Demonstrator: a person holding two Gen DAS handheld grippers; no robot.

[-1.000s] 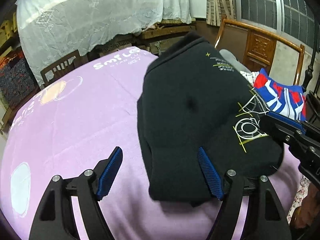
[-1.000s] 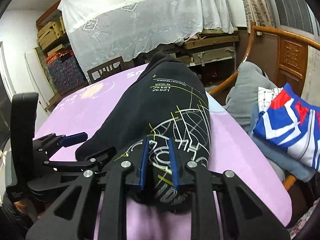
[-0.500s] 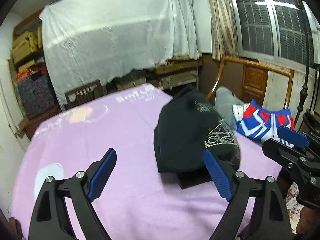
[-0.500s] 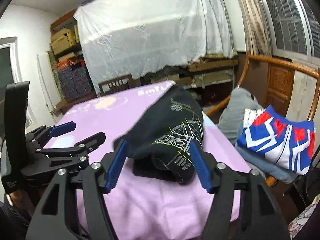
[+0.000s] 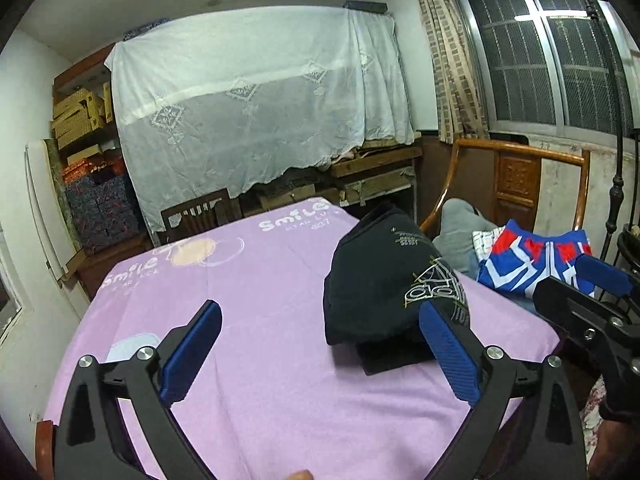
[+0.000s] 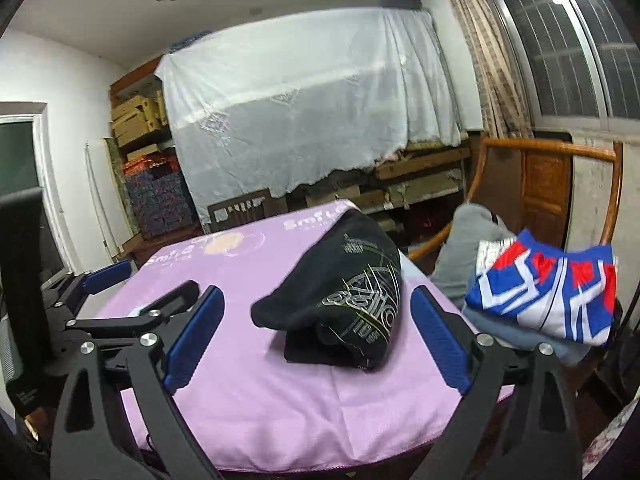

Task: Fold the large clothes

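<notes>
A black garment with a yellow-white line print point(image 5: 384, 284) lies folded in a thick bundle on the right side of the purple-covered table point(image 5: 240, 312). It also shows in the right wrist view point(image 6: 344, 296). My left gripper point(image 5: 320, 354) is open and empty, held back above the table's near part. My right gripper point(image 6: 316, 336) is open and empty, held back from the bundle near the table's front edge. The right gripper's fingers point(image 5: 600, 276) show at the right edge of the left wrist view.
A wooden armchair point(image 5: 516, 176) right of the table holds a grey garment point(image 5: 460, 232) and a blue, red and white one point(image 6: 548, 296). A chair back point(image 5: 196, 216) stands behind the table. Shelves draped with a white lace cloth point(image 5: 256, 120) fill the back wall.
My right gripper has opened and let go of the black garment. Both grippers have pulled back and risen away from it. The garment now rests on the table.
</notes>
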